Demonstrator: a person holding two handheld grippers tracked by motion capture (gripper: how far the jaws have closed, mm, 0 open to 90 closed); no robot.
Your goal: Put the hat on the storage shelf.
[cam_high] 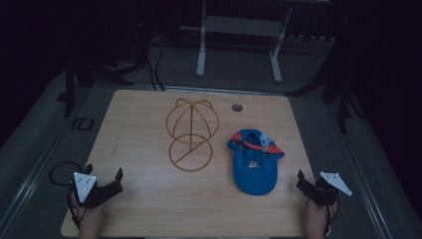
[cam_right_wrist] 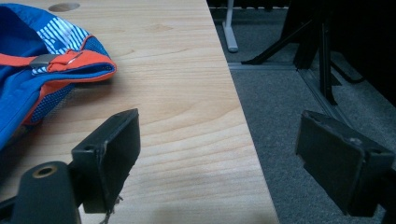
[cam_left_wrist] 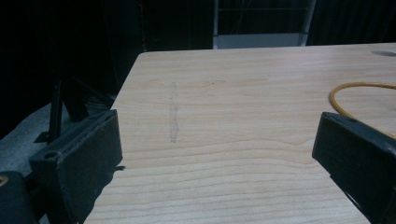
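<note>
Two grippers wait at the near corners of the wooden table [cam_high: 149, 199], both with jaws spread wide and nothing between them. The blue cap [cam_high: 255, 160] lies crown down just ahead and inboard of the right gripper [cam_high: 309, 185]; in the right gripper view its orange-trimmed edge and strap buckle [cam_right_wrist: 44, 59] sit beyond and to the side of the nearer finger [cam_right_wrist: 109, 156], apart from it, while the other finger [cam_right_wrist: 343, 161] hangs past the table edge over the grey floor. The gold wire hat stand [cam_high: 191, 133] lies flat well ahead of the left gripper [cam_high: 107, 185], its ring just past one fingertip [cam_left_wrist: 359, 154] in the left gripper view. Likely the cap goes onto the stand, so a good start would be to bring the right fingers onto the brim rather than the soft mesh, and let the left steady the wire frame. A small printed patch [cam_high: 252, 163] shows inside the cap, too small to read; no other writing is legible.
</note>
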